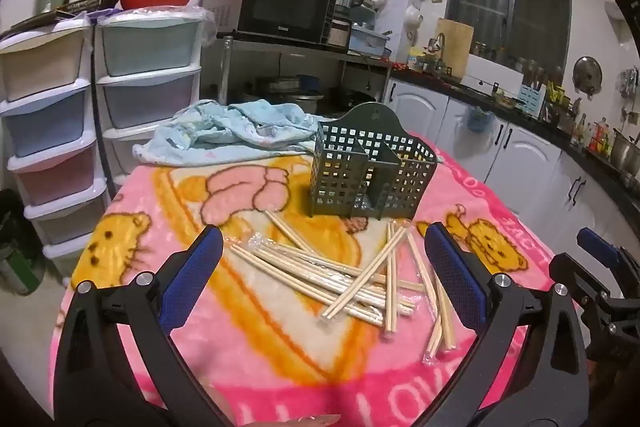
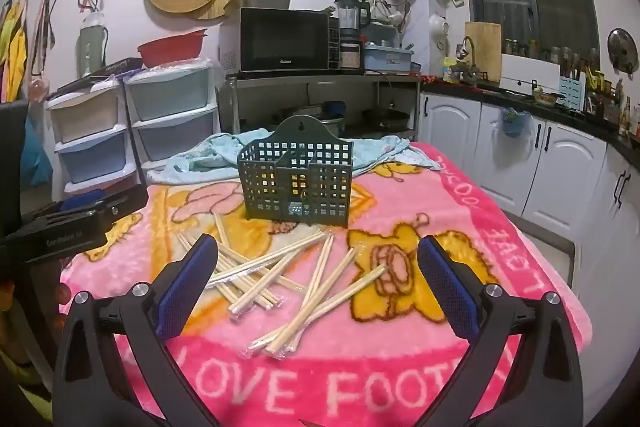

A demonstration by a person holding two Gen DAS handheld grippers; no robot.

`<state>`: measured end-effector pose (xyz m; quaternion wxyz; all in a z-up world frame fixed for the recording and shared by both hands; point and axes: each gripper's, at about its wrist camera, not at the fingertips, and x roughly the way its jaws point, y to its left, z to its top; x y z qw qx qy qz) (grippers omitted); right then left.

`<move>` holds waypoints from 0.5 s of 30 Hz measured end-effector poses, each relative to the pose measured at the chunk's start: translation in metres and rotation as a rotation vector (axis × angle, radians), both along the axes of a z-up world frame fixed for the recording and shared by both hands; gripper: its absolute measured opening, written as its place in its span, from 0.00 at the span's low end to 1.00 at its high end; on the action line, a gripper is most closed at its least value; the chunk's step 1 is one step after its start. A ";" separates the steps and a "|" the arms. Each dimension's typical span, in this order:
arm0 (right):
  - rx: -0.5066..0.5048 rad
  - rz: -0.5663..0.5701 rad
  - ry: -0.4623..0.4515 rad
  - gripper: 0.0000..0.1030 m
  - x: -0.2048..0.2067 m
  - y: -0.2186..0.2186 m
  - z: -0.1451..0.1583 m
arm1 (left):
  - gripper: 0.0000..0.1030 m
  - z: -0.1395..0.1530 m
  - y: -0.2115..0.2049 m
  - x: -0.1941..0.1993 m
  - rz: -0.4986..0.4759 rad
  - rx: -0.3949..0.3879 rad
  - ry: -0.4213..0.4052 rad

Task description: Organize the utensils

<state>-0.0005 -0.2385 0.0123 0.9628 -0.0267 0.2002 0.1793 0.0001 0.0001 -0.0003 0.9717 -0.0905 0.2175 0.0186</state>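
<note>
Partly, the basket (image 1: 372,175) hides the crumpled cloth (image 1: 224,135) behind.

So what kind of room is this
A home kitchen, most likely: a microwave on a shelf, a sink tap over white cabinets, and a blender beside the microwave.

I am looking into a home kitchen: a microwave (image 2: 284,39) is sitting on a metal rack, a blender (image 2: 350,13) is standing beside it, white cabinets (image 2: 508,151) are running under a dark counter, and lids are hanging on the wall.
</note>
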 end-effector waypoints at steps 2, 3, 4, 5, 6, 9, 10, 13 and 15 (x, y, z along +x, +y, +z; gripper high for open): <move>0.000 0.000 0.002 0.94 0.000 0.000 0.000 | 0.91 0.000 0.000 -0.001 0.001 0.003 0.000; 0.000 0.000 -0.001 0.94 0.000 0.000 0.000 | 0.91 0.000 -0.001 0.000 0.000 0.006 0.004; -0.001 -0.001 -0.002 0.94 0.000 0.000 0.000 | 0.91 0.000 -0.001 -0.001 0.002 0.007 0.004; -0.001 -0.001 -0.004 0.94 -0.001 0.000 0.001 | 0.91 0.000 -0.003 0.000 0.001 0.007 0.004; -0.002 -0.003 -0.006 0.94 -0.001 0.000 0.001 | 0.91 -0.001 -0.002 0.001 -0.005 0.006 0.012; -0.004 -0.003 -0.010 0.94 -0.001 0.000 0.002 | 0.91 -0.004 -0.004 0.002 -0.006 0.006 0.011; -0.003 -0.004 -0.008 0.94 0.003 -0.003 0.004 | 0.91 -0.005 -0.006 0.002 -0.005 0.006 0.010; -0.005 -0.002 -0.011 0.94 0.004 -0.003 0.004 | 0.91 -0.004 -0.004 0.004 -0.008 0.006 0.009; -0.005 -0.001 -0.013 0.94 0.005 -0.004 0.004 | 0.91 -0.004 -0.003 0.003 -0.010 0.002 0.009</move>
